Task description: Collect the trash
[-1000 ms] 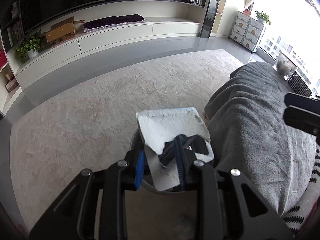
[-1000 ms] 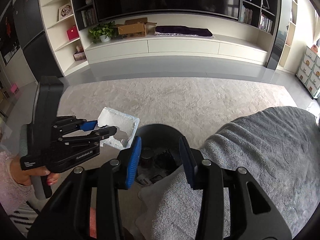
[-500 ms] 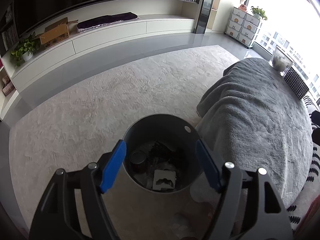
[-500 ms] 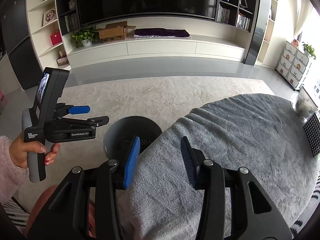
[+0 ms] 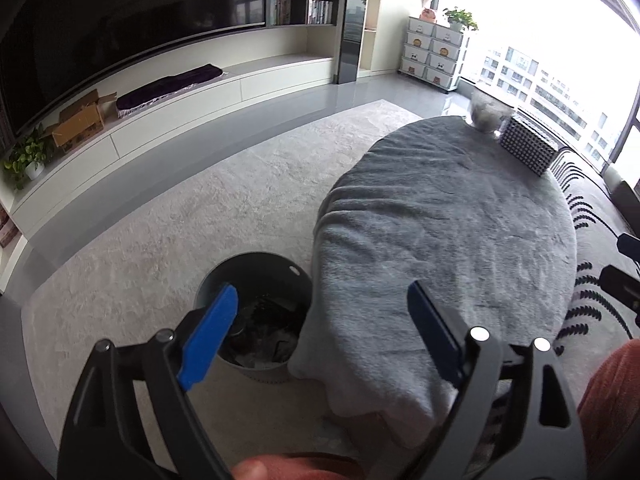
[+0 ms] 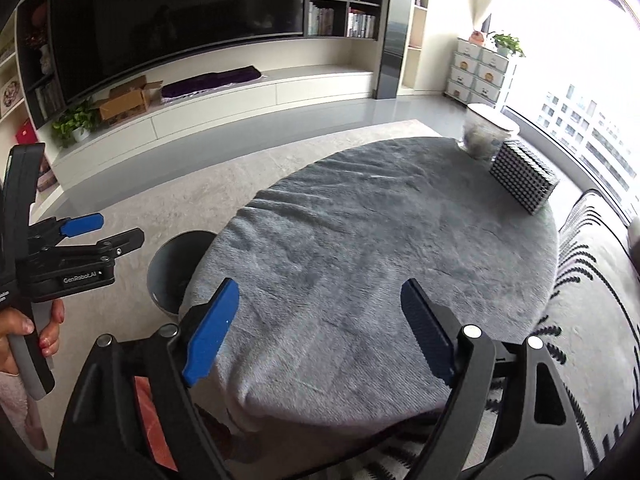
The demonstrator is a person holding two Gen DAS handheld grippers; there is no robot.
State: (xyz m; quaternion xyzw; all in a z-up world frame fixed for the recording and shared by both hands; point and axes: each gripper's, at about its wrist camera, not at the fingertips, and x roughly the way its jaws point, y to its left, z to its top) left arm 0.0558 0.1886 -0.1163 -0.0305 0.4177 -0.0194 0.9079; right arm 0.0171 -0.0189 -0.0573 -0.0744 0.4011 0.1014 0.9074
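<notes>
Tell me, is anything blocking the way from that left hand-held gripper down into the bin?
Nothing visible does. The left hand-held gripper is open and empty above the bin, whose mouth is uncovered. The grey blanket on the table hangs beside the bin's right edge, hiding part of its rim from view.

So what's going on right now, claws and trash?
Both claws, left and right, just opened, empty. Trash lies in bin. Grey-covered table bare of trash.

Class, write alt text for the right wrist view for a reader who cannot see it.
The right gripper hangs open and empty over a round table draped in grey fleece. At left, a hand holds the left gripper, also open, above a dark bin on the carpet.
</notes>
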